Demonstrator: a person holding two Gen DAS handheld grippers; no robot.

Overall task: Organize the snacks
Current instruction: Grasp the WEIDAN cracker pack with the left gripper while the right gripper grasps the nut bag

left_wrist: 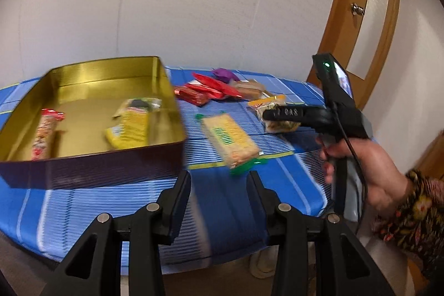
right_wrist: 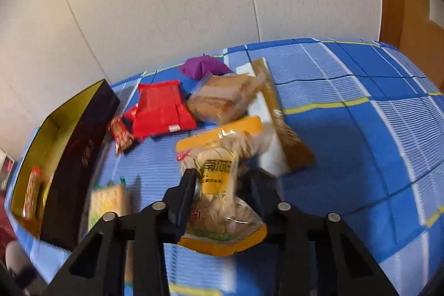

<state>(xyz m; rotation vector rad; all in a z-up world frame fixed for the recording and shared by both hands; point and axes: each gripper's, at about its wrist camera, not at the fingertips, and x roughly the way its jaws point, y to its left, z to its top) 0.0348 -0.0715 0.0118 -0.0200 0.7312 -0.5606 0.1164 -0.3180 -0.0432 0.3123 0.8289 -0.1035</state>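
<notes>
Two tilted grippers, right gripper (right_wrist: 219, 179) gripping snack bag (right_wrist: 219, 157)

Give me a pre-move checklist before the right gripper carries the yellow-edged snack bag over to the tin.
1. Right gripper grips the yellow-edged snack bag: ok, fingers closed on its middle.
2. Bag clear of the tablecloth: cannot tell, picture blurred.
3. Room in the gold tin: ok, only two packets inside, bare floor between them.
4. Path to the tin: not ok, the green-striped cracker pack lies between, so lift over it.
5. Left gripper free: ok, open, nothing between its fingers.
6. Tin wall height against the bag: cannot tell.
</notes>
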